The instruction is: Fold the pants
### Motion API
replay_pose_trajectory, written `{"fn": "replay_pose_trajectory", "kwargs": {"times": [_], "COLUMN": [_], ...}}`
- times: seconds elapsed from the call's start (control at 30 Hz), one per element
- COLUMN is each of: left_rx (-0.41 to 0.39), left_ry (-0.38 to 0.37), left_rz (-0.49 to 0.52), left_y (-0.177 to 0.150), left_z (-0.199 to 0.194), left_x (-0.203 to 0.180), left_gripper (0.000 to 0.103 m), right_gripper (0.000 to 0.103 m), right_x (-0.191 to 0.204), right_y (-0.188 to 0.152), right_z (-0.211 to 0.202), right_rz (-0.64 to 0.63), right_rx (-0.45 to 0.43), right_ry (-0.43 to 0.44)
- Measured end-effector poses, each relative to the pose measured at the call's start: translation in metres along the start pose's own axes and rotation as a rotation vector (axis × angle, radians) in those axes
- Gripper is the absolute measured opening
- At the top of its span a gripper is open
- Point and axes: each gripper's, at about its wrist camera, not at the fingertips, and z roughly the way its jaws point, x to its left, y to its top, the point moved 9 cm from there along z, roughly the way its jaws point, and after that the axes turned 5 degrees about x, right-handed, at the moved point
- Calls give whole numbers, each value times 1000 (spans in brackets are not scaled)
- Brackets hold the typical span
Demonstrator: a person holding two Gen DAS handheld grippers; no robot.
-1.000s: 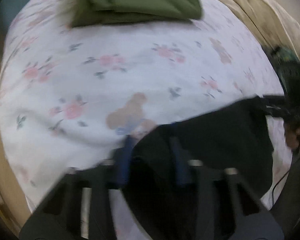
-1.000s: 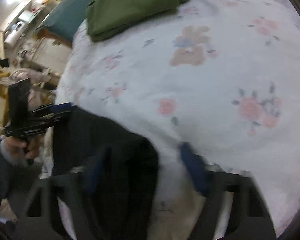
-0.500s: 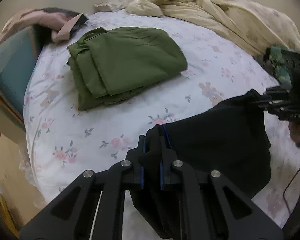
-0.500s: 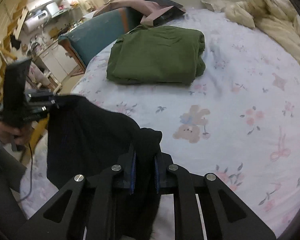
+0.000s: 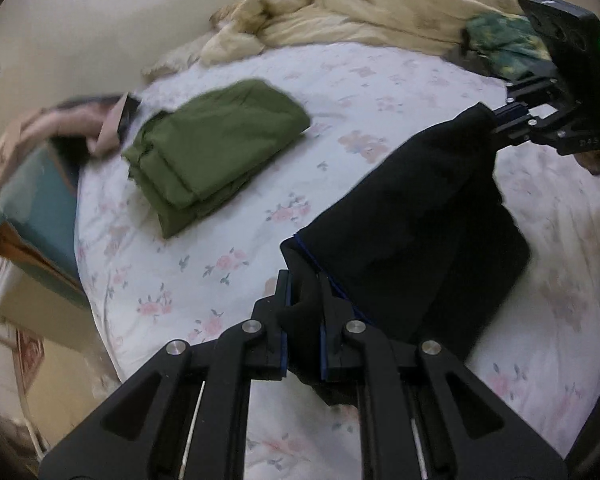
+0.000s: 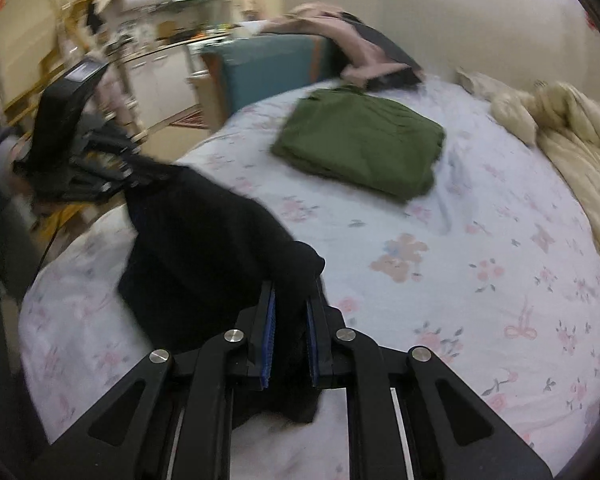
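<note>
Black pants (image 5: 416, 220) hang above the bed (image 5: 380, 80), one corner clamped in each claw: left gripper (image 5: 303, 308), right gripper (image 6: 290, 320). Green pants (image 5: 216, 148) lie folded near the bed's far edge.

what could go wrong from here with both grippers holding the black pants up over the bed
1. Each gripper pinches only a small corner of the black pants: left gripper, right gripper. A corner may slip out.
2. The fabric sags between them, so it may land creased on the floral sheet.
3. The folded green pants lie close by and could get brushed.
</note>
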Motion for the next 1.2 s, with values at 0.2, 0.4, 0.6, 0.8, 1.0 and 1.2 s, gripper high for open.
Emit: {"fn": "replay_pose_trajectory", "kwargs": {"times": [0.2,0.4,0.6,0.8,1.0,1.2], "left_rx": [-27,-33,129,256,129,76], "left_ry": [-10,-15,-19,-199,-318,-348], "left_rz": [160,406,594,462,-233,-595], "left_y": [-19,-50,-96,-102,-25,-3], "left_z": [-27,-34,-1,-29,-40,10], "left_x": [-32,-75,-110,-98,-23,-37], "left_gripper": [8,8,16,50,50,45], "right_gripper": [8,6,6,9,13,13], "right_x": [27,43,44,30,-8,4], "right_y": [-32,-77,-105,-101,-38,-23], "right_z": [-15,5,24,-5,-28,40], "right_rz": [-149,-219,-180,-30,321,697], "right_rx": [63,239,372,406,193,98], "right_ry": [-66,-67,-45,-55,-44,179]}}
